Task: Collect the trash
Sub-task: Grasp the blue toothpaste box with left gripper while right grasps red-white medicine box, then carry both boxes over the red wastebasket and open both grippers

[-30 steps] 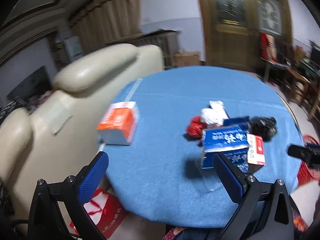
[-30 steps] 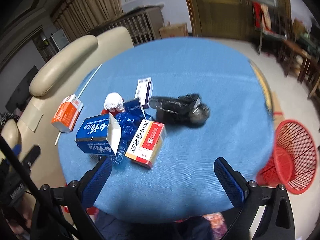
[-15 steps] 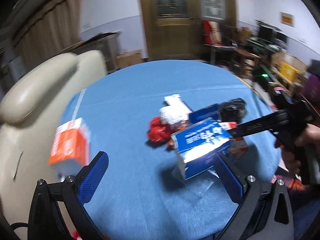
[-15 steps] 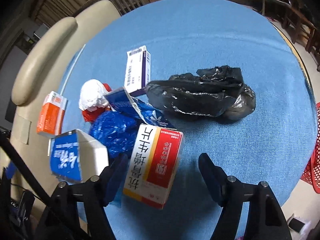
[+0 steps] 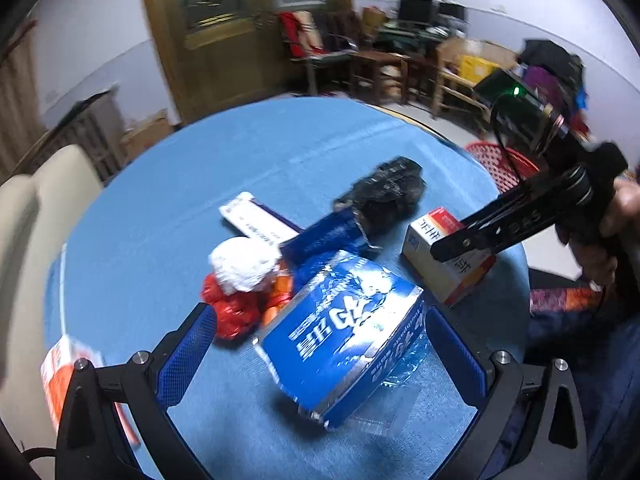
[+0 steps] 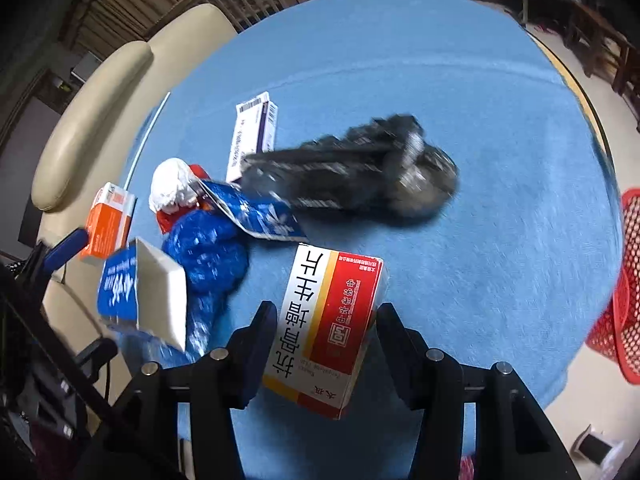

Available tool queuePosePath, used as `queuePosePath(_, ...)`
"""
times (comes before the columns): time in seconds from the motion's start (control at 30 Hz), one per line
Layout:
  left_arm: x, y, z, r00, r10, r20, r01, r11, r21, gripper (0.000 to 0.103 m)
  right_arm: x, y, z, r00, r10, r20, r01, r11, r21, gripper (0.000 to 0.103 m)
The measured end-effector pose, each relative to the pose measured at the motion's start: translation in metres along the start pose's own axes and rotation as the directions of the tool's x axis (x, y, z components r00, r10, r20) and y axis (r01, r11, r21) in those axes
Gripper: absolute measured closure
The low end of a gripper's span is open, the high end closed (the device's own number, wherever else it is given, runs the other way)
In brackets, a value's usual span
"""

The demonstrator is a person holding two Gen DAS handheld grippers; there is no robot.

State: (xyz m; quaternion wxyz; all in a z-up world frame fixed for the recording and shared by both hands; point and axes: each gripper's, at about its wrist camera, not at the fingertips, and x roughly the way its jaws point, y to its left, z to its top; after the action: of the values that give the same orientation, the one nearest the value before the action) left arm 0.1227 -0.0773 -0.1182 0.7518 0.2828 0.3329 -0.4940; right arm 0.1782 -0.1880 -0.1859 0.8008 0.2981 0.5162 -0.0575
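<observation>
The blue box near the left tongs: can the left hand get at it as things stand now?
Probably yes. The blue box lies between the open fingers of the left tongs, with nothing over it. The red bag sits beside it but does not block the way.

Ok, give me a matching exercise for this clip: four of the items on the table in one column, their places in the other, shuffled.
Things:
1. red and white box
2. blue box
3. black bag
4. orange box

Places:
A. at the table edge beside the cream sofa
B. between the right tool's closing fingers
C. between the left tool's open fingers
D. middle of the blue tablecloth

Pairs: 1-B, 2-C, 3-D, 4-A
</observation>
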Motion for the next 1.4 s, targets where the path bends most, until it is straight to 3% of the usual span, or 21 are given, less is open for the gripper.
queuePosePath(0.1,0.016,-0.001,-0.001,0.996,-0.068,-0.057,0.071,0.996,0.051,0.000,-0.004,-0.009,-0.006,1.000,0.022,-0.010,-0.022,1.000,0.015,0.048)
queuePosePath(0.17,0.023,-0.002,-0.003,0.994,-0.071,-0.080,0.076,0.995,0.066,0.000,-0.007,-0.013,-0.009,0.999,0.029,-0.015,-0.029,0.999,0.021,0.048)
queuePosePath(0.33,0.021,-0.001,-0.011,0.994,-0.099,-0.044,0.100,0.995,0.026,0.003,-0.011,-0.011,-0.012,1.000,0.024,-0.003,-0.024,1.000,0.007,0.048)
queuePosePath(0.43,0.016,0.002,-0.016,0.994,-0.104,-0.030,0.103,0.994,-0.028,0.022,-0.016,-0.008,-0.016,1.000,0.000,0.019,0.001,1.000,-0.030,0.049)
queuePosePath(0.5,0.012,0.002,-0.018,0.996,-0.087,-0.019,0.086,0.995,-0.055,0.029,-0.023,-0.008,-0.019,0.999,0.011,0.033,-0.010,0.999,-0.043,0.049)
queuePosePath(0.83,-0.001,-0.015,-0.012,0.999,0.021,0.044,-0.016,0.993,-0.116,0.037,-0.059,-0.029,-0.031,0.993,0.056,0.103,-0.053,0.998,-0.029,0.049)
queuePosePath(1.17,-0.041,-0.037,0.027,0.985,0.063,0.161,-0.030,0.980,-0.199,0.037,-0.112,-0.076,-0.035,0.965,0.109,0.240,-0.121,0.992,0.036,0.049)
queuePosePath(1.4,-0.031,-0.086,0.072,0.984,0.045,0.175,-0.013,0.983,-0.185,0.037,-0.145,-0.130,-0.042,0.938,0.081,0.336,-0.132,0.982,0.133,0.049)
